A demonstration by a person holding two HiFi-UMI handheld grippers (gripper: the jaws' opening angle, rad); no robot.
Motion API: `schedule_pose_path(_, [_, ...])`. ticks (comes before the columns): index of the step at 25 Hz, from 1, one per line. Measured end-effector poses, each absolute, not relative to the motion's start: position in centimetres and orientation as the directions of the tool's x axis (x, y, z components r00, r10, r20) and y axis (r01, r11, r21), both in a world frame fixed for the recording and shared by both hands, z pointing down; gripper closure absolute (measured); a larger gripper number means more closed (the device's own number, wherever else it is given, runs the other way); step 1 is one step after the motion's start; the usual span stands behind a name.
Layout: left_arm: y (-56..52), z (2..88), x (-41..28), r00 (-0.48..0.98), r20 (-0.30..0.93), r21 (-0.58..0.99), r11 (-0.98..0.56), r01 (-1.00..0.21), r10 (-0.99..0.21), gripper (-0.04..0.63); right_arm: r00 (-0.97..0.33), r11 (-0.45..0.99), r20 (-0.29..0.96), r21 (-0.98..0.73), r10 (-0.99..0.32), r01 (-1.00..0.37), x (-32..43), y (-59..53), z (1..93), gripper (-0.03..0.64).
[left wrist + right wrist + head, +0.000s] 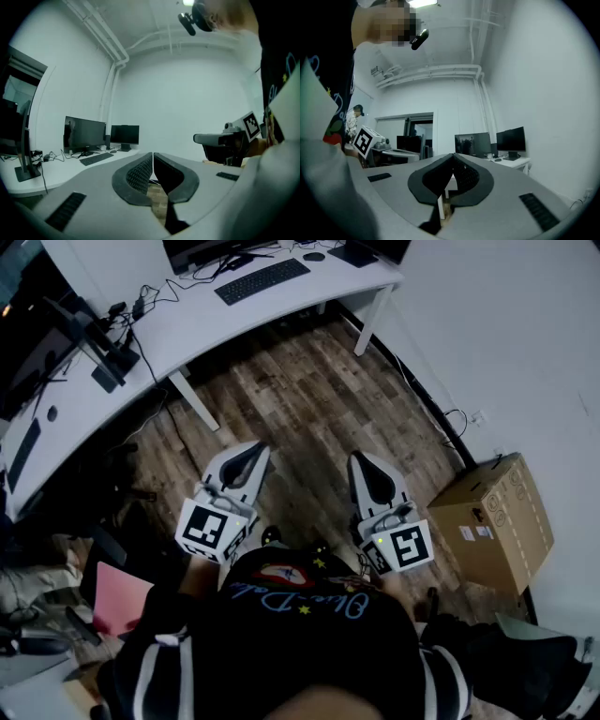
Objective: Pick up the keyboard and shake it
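The black keyboard (262,280) lies on the white desk (192,320) at the far side of the room, in front of two dark monitors. It shows small and distant in the left gripper view as the keyboard (96,159). Both grippers are held level over the wooden floor, close to the person's body and far from the desk. My left gripper (253,450) is shut, its jaws (153,155) meeting with nothing between them. My right gripper (362,461) is likewise shut and empty (453,157). The keyboard is hidden in the right gripper view.
A cardboard box (492,521) stands by the right wall. Desk legs (192,399) and cables hang under the desk. Monitors (84,133) sit on the desk. A second desk with dark gear (56,381) runs along the left. A pink item (117,601) lies low left.
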State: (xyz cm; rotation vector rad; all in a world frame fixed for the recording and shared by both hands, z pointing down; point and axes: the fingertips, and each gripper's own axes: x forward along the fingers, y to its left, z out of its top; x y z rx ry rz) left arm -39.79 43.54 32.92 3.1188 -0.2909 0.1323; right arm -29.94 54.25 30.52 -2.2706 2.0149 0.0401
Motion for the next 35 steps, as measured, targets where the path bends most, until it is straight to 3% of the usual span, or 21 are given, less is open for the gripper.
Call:
schedule_pose_path(18, [45.8,33.7,-39.7,0.973,0.132,0.010,-0.981,-0.192,-0.189,0.588,0.116,-0.111,-0.061,-0.073,-0.991,-0.991,-29.7,56.4,31.9,0.607])
schedule_pose_path(21, [46.6,33.8,-39.0,0.972,0.137,0.017,-0.981,-0.193,-0.189,0.584,0.135,-0.131,-0.043,-0.087,-0.990,-0.988,-28.8,57.4,32.3,0.538])
schedule_pose_path(24, [47.7,33.9,-38.2,0.972,0.148,0.020,-0.982,-0.186,-0.181,0.481,0.146,-0.142,-0.036,-0.101,-0.989,-0.985,-28.0,58.6,32.6,0.524])
schedule_pose_path(35, [52.0,35.1,-36.0,0.979,0.155,0.023,-0.990,-0.139,-0.134,0.477,0.217,-0.213,-0.016,-0.132,-0.976,-0.968,-25.5,62.9,34.4,0.489])
